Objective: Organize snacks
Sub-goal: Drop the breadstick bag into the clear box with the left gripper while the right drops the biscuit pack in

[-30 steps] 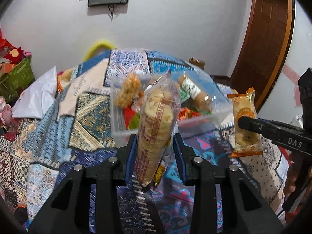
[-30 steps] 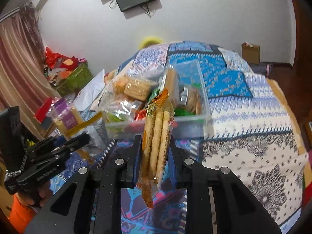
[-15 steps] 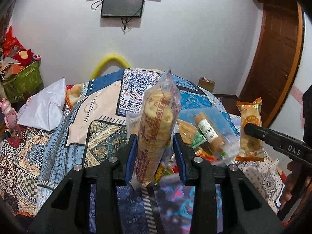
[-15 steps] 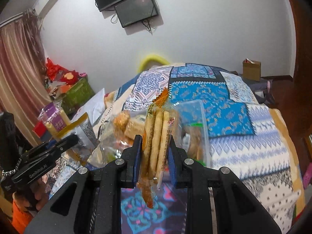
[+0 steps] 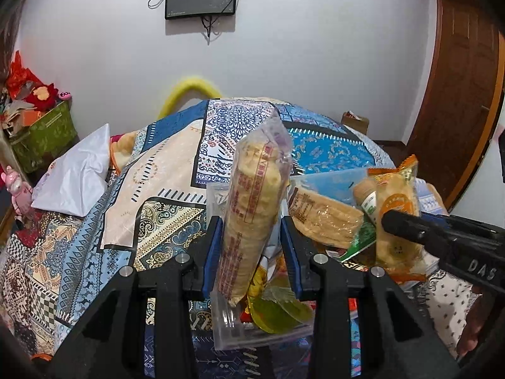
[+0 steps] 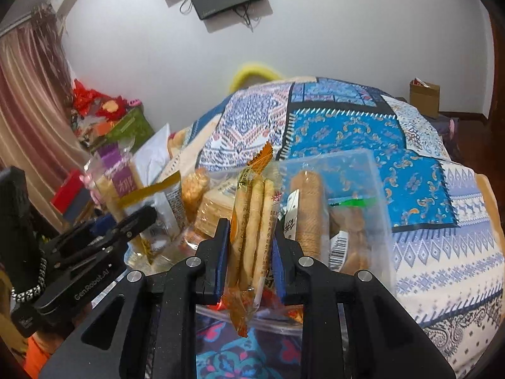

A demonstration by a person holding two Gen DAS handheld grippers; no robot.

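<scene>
My left gripper (image 5: pixel 251 255) is shut on a clear pack of round biscuits (image 5: pixel 252 211), held upright over the near left part of a clear plastic box (image 5: pixel 227 325) full of snacks. My right gripper (image 6: pixel 249 259) is shut on an orange pack of biscuit sticks (image 6: pixel 252 227), held upright over the near edge of the same box (image 6: pixel 372 195). The right gripper also shows in the left wrist view (image 5: pixel 394 224) with its orange pack (image 5: pixel 397 218). The left gripper shows in the right wrist view (image 6: pixel 139 221) with its pack (image 6: pixel 113 186).
The box sits on a bed with a patterned patchwork cover (image 6: pixel 363 132). A white bag (image 5: pixel 75 177) lies on the left. A green box of clutter (image 5: pixel 44 132) stands by the wall. A cardboard box (image 6: pixel 424 98) is on the floor at the right.
Both grippers have moved forward with their packs and now hang over the box; the box sits closer and lower in both views.
</scene>
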